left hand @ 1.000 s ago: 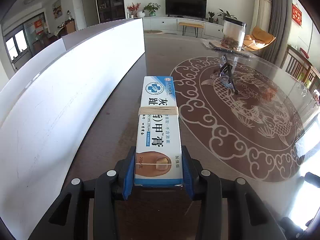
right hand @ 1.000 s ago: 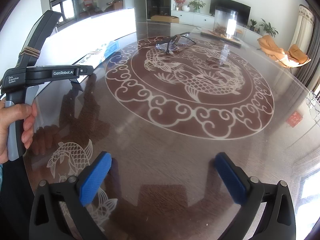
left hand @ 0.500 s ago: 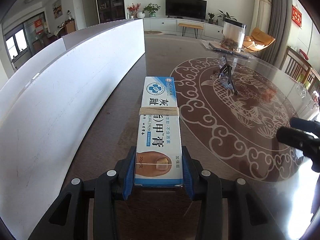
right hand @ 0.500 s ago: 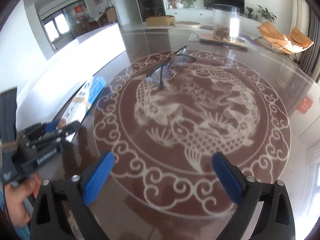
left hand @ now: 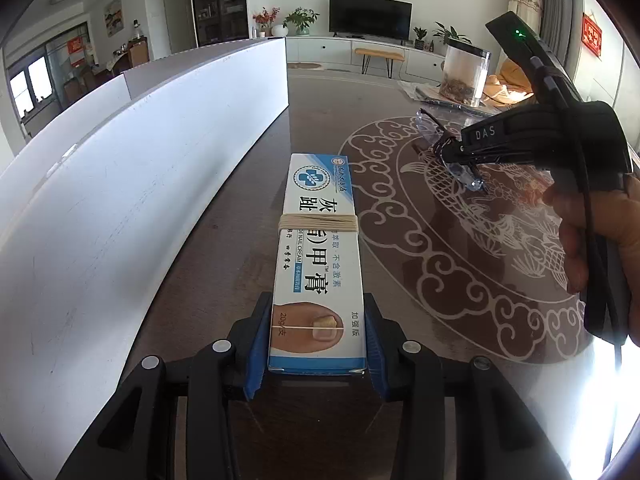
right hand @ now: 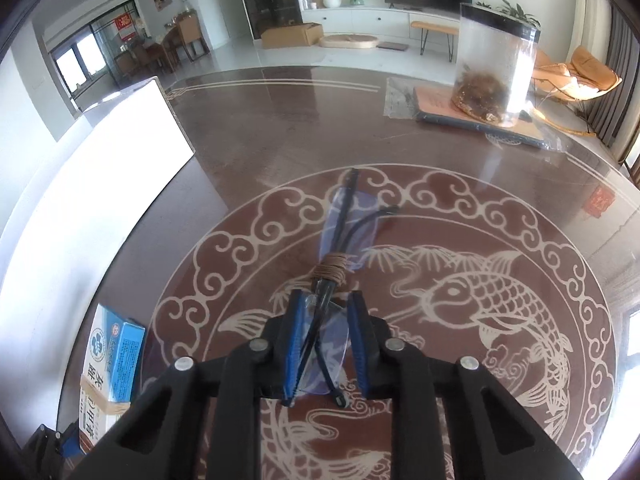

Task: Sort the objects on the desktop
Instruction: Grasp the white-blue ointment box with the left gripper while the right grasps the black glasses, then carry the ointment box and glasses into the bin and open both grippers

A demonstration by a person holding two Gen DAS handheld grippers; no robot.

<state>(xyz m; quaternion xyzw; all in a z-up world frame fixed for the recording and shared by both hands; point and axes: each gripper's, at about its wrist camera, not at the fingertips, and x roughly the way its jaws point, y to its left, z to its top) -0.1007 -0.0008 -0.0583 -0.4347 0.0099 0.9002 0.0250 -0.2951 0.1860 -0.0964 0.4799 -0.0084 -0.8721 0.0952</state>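
A long white-and-blue nail cream box [left hand: 318, 240] with a rubber band round it lies on the table, and my left gripper [left hand: 317, 304] is shut on its near end. The same box [right hand: 116, 344] shows at the lower left of the right wrist view. Folded clear glasses [right hand: 344, 220], bound with tan cord, lie on the fish pattern. My right gripper [right hand: 325, 298] is shut on their near end, with a lens and a temple between the blue pads. In the left wrist view the right gripper [left hand: 452, 152] comes down on the glasses [left hand: 428, 126], held by a person's hand [left hand: 592, 232].
A tall white board [left hand: 120, 200] runs along the left side of the glass-topped table [right hand: 460, 360] and is also seen from the right wrist [right hand: 120, 184]. A clear jar [right hand: 496, 60] stands on a flat bagged book [right hand: 436, 108] at the far right.
The right gripper swept forward over the table to the glasses and went from wide open to shut on them. It came into the left wrist view. The left gripper and box stayed put.
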